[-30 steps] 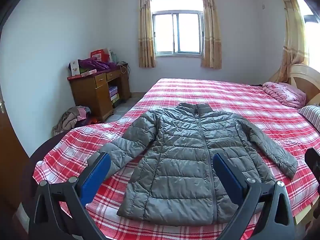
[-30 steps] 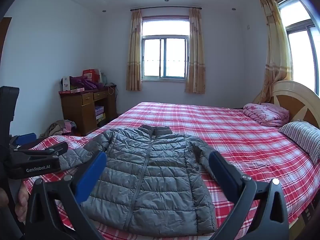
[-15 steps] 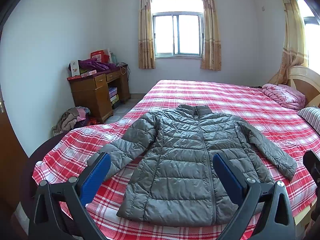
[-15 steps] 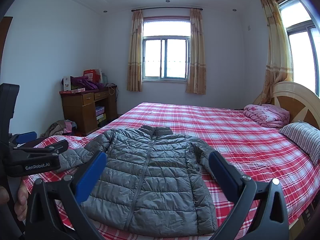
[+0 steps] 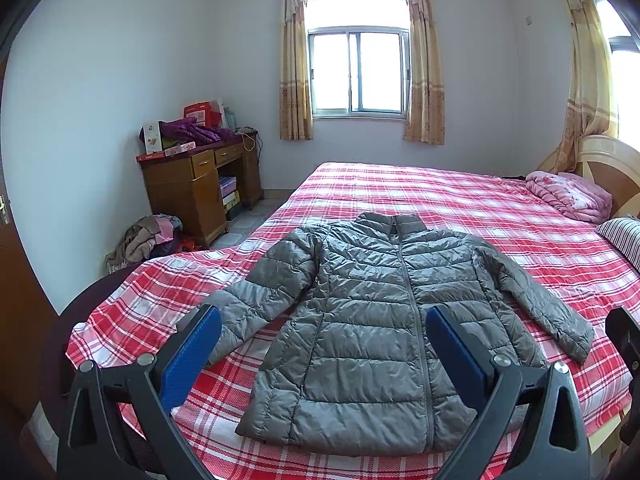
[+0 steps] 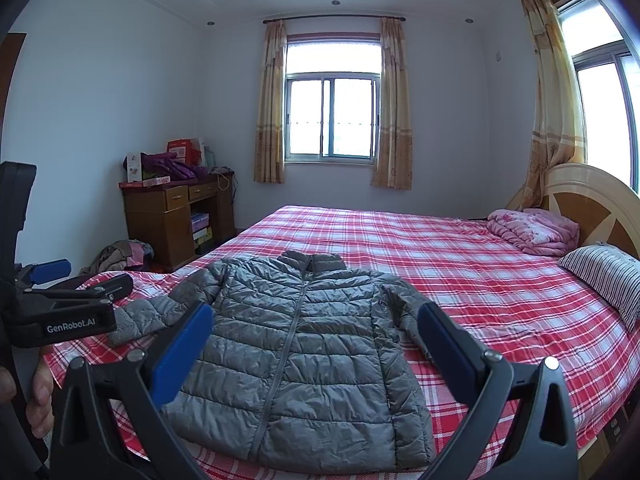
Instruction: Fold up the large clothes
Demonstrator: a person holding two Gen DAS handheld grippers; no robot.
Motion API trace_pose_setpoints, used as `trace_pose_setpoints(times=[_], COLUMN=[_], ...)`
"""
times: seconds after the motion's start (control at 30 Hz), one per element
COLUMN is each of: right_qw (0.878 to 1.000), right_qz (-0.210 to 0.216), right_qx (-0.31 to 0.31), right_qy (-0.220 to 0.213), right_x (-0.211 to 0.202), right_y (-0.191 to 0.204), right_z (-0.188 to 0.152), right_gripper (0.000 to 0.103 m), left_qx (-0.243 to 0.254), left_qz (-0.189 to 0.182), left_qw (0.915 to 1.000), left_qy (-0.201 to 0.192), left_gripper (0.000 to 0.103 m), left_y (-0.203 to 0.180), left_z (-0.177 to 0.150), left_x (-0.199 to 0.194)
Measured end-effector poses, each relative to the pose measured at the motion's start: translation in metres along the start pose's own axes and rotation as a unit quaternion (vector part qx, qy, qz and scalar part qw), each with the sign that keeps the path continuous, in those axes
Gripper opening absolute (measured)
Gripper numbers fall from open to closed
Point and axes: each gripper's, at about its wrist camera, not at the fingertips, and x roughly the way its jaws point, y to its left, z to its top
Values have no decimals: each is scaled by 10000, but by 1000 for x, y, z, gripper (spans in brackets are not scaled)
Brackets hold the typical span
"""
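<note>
Since the grey jacket point(image 5: 380, 320) lies flat at the bed's point(image 5: 500, 208) near edge, both grippers, left gripper point(image 5: 324, 344) and right gripper point(image 6: 316, 340), fingers spread and empty, should each pinch a sleeve cuff first.

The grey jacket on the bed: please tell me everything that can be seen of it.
The grey jacket is a quilted puffer of slightly shiny fabric, with a stand-up collar and a front zip that looks closed. It lies flat and face up on the red checked bed cover, collar toward the window, hem at the near edge, both sleeves spread outward. Only the cover touches it; no hand-held gripper holds it.
</note>
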Motion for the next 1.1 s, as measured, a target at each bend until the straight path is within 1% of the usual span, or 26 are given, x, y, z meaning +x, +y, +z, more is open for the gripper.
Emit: trace_pose_setpoints(times=[0.8, 1.1], right_qw=[10000, 10000], right_qz=[32, 39], right_qx=[10, 15], right_qy=[17, 3], right_x=[-2, 0], right_y=[0, 0], right_z=[2, 0], right_gripper=[103, 103], left_qx=[-16, -91], left_qz=[7, 50], left_qw=[10000, 9999], left_qy=[-15, -32], left_gripper=[102, 102], left_y=[3, 8], left_z=[1, 0], left_x=[0, 2])
